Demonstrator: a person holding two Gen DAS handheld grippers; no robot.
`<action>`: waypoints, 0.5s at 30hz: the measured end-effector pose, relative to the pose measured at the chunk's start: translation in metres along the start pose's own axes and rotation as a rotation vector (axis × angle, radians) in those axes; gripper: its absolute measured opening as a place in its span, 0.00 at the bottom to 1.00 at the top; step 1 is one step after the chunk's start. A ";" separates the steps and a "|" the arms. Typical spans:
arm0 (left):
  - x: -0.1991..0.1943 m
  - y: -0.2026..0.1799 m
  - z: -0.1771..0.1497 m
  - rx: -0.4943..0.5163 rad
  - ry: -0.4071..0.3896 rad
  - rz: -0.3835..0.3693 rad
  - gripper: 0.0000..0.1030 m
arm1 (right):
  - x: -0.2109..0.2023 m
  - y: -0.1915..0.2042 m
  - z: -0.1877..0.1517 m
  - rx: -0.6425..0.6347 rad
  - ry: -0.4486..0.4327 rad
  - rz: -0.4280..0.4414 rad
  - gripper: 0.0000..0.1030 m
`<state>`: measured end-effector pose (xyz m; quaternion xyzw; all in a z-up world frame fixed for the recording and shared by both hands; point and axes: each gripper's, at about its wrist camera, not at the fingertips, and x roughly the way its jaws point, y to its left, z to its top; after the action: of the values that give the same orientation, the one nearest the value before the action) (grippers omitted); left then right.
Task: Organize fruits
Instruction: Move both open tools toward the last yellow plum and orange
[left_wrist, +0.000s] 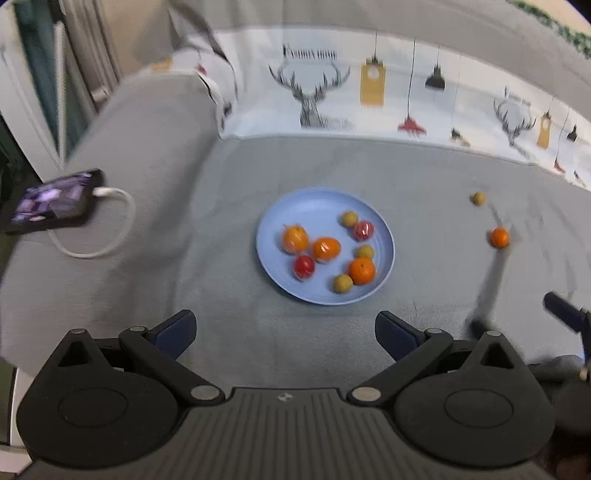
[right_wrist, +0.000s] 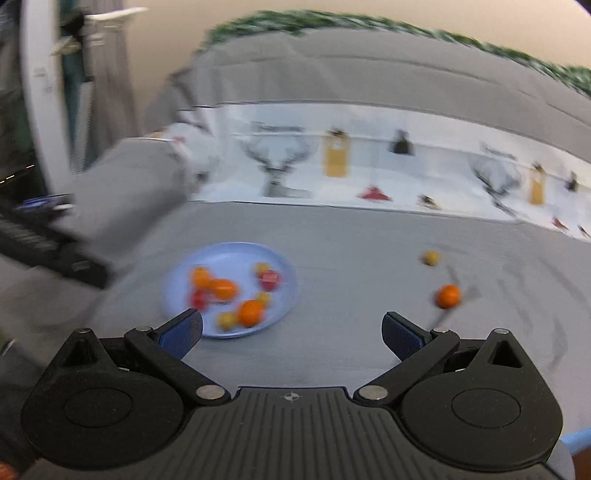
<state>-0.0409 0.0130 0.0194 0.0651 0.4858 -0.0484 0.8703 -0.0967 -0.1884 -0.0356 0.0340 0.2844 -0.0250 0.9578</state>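
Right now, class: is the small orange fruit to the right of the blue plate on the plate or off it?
Off. The orange fruit lies on the grey cover, apart from the blue plate.

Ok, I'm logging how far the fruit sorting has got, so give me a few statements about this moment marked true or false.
1. The blue plate holds eight fruits. True.
2. Every fruit is already on the plate. False: an orange fruit and a small yellow-green fruit lie on the grey sofa cover, to the plate's right.
3. The left gripper is shut on a fruit. False: its jaws are open and empty.
4. The right gripper is open and holds nothing. True.
5. A phone with a white cable lies left of the plate. True.
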 end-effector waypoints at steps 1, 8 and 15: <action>0.009 -0.005 0.005 0.008 0.021 -0.003 1.00 | 0.010 -0.012 0.000 0.027 0.001 -0.031 0.99; 0.056 -0.041 0.053 0.021 0.094 0.007 1.00 | 0.139 -0.109 0.002 0.114 0.005 -0.260 0.99; 0.109 -0.110 0.094 0.133 0.129 0.042 1.00 | 0.241 -0.193 -0.012 0.156 0.074 -0.315 0.99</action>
<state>0.0788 -0.1132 -0.0317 0.1358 0.5350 -0.0581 0.8319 0.0851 -0.3862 -0.1869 0.0640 0.3184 -0.1953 0.9254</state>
